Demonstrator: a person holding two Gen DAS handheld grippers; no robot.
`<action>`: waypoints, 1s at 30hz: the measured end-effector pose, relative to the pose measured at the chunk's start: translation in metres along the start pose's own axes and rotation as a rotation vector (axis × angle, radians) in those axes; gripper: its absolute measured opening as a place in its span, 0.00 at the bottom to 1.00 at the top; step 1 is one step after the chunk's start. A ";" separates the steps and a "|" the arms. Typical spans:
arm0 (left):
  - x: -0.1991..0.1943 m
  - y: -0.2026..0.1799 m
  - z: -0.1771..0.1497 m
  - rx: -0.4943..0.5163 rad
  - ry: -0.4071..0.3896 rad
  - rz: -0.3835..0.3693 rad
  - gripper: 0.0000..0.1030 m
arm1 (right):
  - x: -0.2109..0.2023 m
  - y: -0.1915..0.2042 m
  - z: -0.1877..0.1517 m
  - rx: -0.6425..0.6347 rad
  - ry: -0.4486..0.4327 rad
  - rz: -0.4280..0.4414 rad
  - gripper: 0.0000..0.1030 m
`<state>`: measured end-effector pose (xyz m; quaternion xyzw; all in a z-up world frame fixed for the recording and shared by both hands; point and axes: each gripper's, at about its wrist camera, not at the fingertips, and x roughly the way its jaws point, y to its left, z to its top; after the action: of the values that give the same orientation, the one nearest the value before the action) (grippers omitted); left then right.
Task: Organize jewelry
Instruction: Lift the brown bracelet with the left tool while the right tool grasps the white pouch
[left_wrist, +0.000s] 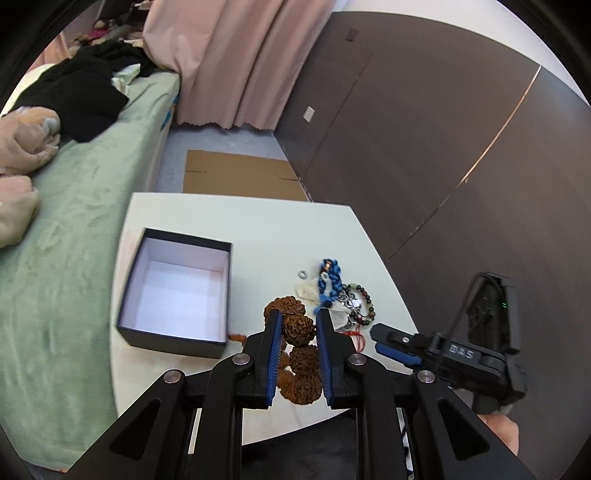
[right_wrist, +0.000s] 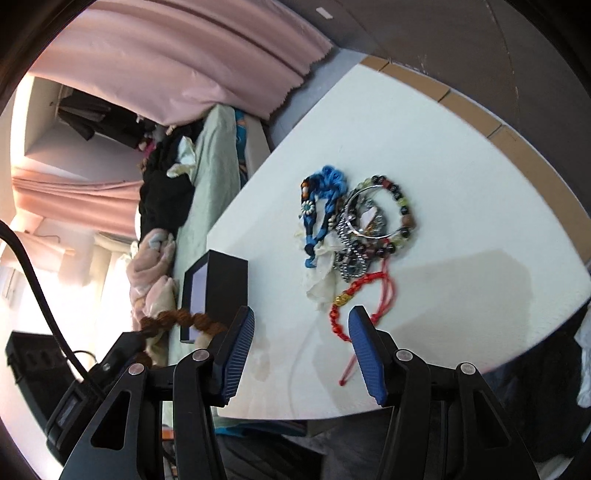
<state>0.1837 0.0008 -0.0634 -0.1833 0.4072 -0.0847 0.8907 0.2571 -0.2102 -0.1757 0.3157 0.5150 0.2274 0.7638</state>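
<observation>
Left gripper (left_wrist: 297, 326) pinching a knobbly brown bead strand (left_wrist: 299, 363), lifted above the table (left_wrist: 258, 229) beside the open black box (left_wrist: 173, 295); likely light, rigid beads on floppy cord, so gripped on one bead; right gripper (right_wrist: 301, 319) spread, empty, near the red cord bracelet (right_wrist: 354, 299).

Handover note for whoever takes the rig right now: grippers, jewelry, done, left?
Left gripper: shut on the brown seed-bead bracelet, lifted beside the open box.
Right gripper: open, holds nothing, near the red cord bracelet.
Box is empty.
Pile on the white table: blue cord, beaded and metal pieces.
Left: drop the seed bracelet in, then the rest.
</observation>
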 end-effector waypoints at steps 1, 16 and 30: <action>-0.005 0.003 0.001 -0.008 -0.005 -0.002 0.19 | 0.003 0.002 0.001 -0.001 0.007 -0.005 0.54; -0.029 0.029 0.018 -0.078 -0.066 -0.017 0.19 | 0.056 0.005 0.022 0.071 0.127 -0.049 0.41; -0.048 0.069 0.049 -0.092 -0.075 -0.007 0.19 | 0.013 0.042 0.032 -0.095 0.116 0.007 0.03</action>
<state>0.1897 0.0908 -0.0281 -0.2287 0.3762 -0.0620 0.8957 0.2904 -0.1801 -0.1452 0.2671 0.5461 0.2721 0.7459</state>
